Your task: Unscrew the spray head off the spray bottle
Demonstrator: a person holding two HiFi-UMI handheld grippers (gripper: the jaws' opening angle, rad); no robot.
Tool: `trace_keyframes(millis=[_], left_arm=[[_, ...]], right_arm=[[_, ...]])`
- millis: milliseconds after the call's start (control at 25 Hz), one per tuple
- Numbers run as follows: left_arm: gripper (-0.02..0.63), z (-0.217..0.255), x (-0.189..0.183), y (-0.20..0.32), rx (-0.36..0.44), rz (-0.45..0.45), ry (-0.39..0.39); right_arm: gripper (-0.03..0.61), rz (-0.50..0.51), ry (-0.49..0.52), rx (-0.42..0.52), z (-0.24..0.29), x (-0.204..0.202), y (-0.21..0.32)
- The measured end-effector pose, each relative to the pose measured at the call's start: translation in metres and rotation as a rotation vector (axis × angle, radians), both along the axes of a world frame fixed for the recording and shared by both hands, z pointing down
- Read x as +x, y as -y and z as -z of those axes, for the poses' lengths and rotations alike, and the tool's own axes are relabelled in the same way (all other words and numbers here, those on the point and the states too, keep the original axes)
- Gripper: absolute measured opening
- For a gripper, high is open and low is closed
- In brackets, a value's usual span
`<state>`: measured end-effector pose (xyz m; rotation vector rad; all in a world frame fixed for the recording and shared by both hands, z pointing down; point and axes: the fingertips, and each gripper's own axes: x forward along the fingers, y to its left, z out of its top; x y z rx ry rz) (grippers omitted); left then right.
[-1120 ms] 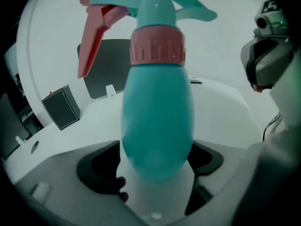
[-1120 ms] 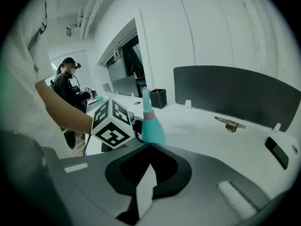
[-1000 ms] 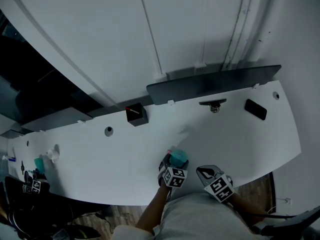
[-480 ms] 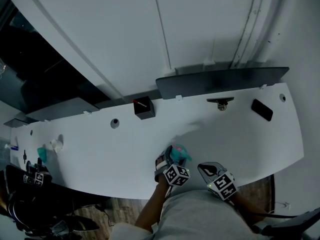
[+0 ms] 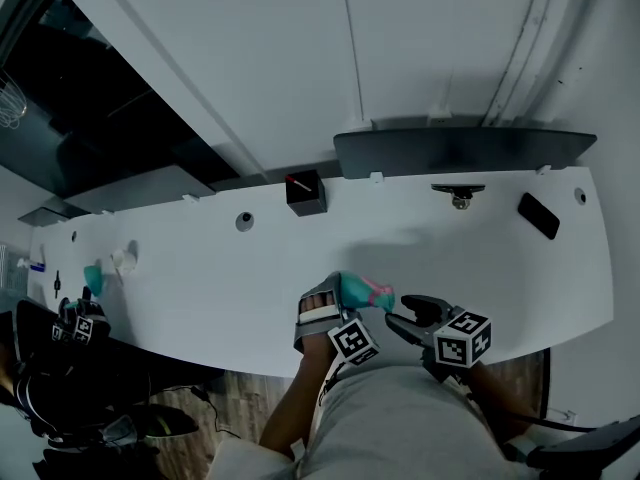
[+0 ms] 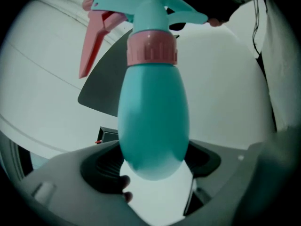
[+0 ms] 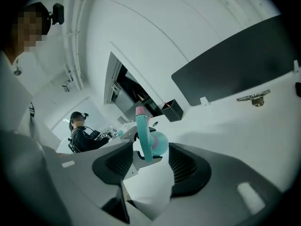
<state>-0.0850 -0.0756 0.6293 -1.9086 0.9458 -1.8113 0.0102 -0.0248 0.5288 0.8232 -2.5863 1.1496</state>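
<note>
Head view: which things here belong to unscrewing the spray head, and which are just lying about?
Part of the job:
spray bottle, clamped in the left gripper; its spray head; right gripper, jaws just opened, nothing held between them.

Lying about:
black box, dark flat slab, metal fitting, all on the white desk.

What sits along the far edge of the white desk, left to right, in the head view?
Cable hole → black box → metal bracket → black phone → second hole.
</note>
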Motion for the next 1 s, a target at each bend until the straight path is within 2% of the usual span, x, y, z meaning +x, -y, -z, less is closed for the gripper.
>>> trace_keyframes(millis=[120,280,360,440,560,840,1000], left_arm=[[0.391,0.009,-0.001,-0.001,0.025,-0.012,0.056],[0.391,0.014,0.0,-0.004,0.052,-0.037,0.099],[0.391,0.013,0.002,-0.006,0.049,-0.036,0.095],[0.391,0.013,0.004,-0.008,0.036,-0.032,0.082],[0.391,0.012,0.003,-0.008,0.041,-0.041,0.111],[0.39,0.01,0.009,-0.013,0.011,-0.022,0.048],[0.39,0.005,0.005,-0.014,0.014,-0.027,0.072]], right_arm=[[0.186,-0.01,0.061,-0.037,0.003,-0.009,0.004],[0.152,-0.038,0.103,-0.065,0.004,-0.014,0.008],[0.111,-0.036,0.081,-0.062,0.001,-0.014,0.009],[0.103,-0.028,0.052,-0.05,-0.001,-0.013,0.009],[0.091,-0.011,-0.005,-0.014,-0.002,-0.011,0.009],[0.091,0.041,-0.096,0.054,-0.001,-0.013,0.005],[0.091,0.092,-0.176,0.128,-0.002,-0.015,0.003]])
